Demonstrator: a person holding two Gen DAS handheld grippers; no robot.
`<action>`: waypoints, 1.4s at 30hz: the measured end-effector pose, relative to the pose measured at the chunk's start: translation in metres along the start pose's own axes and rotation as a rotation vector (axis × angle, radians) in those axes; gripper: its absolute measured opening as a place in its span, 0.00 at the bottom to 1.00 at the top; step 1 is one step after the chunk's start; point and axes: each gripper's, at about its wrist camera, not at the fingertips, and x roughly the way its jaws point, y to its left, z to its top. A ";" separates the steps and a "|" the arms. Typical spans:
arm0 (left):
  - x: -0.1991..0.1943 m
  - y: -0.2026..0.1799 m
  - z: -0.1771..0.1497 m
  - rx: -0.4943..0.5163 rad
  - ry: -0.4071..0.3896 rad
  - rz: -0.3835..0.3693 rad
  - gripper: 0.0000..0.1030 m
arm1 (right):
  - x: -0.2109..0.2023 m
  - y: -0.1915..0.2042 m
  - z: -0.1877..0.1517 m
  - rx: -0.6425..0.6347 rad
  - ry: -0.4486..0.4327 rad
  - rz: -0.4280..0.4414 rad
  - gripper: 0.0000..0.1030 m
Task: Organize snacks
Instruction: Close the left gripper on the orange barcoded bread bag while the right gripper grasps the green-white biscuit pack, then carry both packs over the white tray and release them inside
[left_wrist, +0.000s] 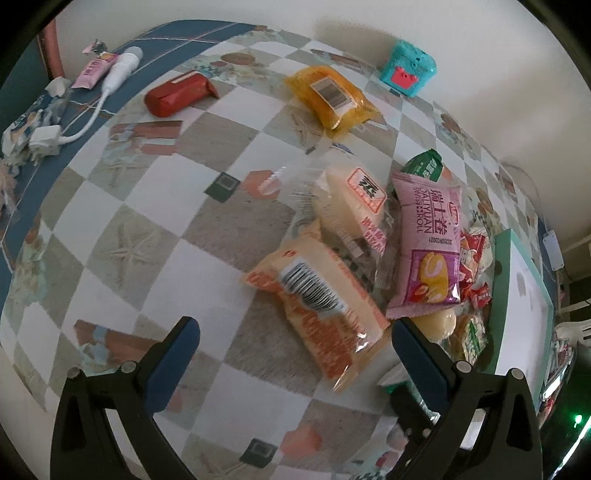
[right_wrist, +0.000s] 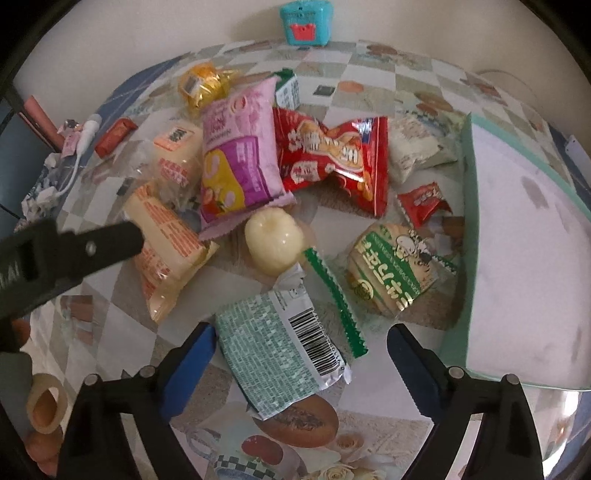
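Observation:
A heap of snack packets lies on the checked tablecloth (left_wrist: 155, 206). My left gripper (left_wrist: 295, 332) stands open, with the lower end of an orange-printed bun packet (left_wrist: 321, 306) between its blue pads, which are not touching it. A pink Swiss roll packet (left_wrist: 428, 251) lies just beyond. My right gripper (right_wrist: 301, 332) is open over a green mosaic packet (right_wrist: 280, 354) with a barcode; the packet sits close to the left pad and apart from the right one. In the right wrist view one finger (right_wrist: 110, 240) of the left gripper reaches the orange packet (right_wrist: 166, 251).
A green-rimmed white tray (right_wrist: 467, 221) stands at the right. Near it lie a red packet (right_wrist: 332, 155), a round white jelly (right_wrist: 273, 240) and a green cracker packet (right_wrist: 395, 269). Farther back are a yellow packet (left_wrist: 332, 96), a red bar (left_wrist: 177, 92) and a teal box (left_wrist: 408, 68).

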 end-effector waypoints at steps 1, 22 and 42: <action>0.003 -0.002 0.002 -0.001 0.006 0.003 1.00 | 0.002 -0.001 0.001 0.005 0.003 0.004 0.90; 0.025 -0.019 0.000 -0.012 0.008 0.015 0.49 | -0.003 -0.015 0.002 0.070 0.019 0.088 0.59; -0.038 -0.038 -0.018 -0.055 -0.077 -0.013 0.40 | -0.072 -0.051 0.007 0.206 -0.134 0.152 0.57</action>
